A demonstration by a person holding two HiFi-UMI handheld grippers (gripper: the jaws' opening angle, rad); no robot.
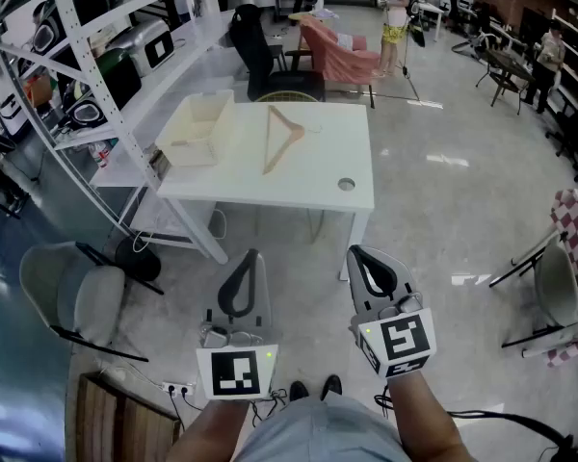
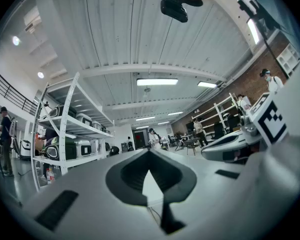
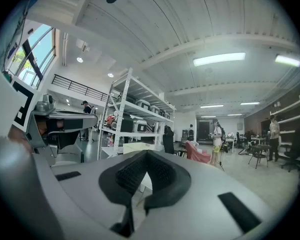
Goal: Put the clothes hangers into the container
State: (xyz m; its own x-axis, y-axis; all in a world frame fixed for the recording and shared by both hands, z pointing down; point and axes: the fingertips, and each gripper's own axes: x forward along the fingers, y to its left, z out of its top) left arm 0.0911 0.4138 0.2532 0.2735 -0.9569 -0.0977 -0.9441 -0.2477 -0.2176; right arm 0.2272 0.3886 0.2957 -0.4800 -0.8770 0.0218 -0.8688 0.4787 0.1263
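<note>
Wooden hanger (image 1: 281,138) flat on white table (image 1: 352,147), well ahead of both grippers, container (image 1: 219,123) near it. Left gripper (image 1: 250,255) jaws pinched together, nothing in them. Right gripper (image 1: 356,252) same deal, tips touching, empty.

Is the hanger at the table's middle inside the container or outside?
Outside: the hanger lies flat on the bare table, right of the container.

head view looks steeply down, table (image 1: 318,183) well ahead; gripper views face level, sharing shelving (image 2: 65,129).
</note>
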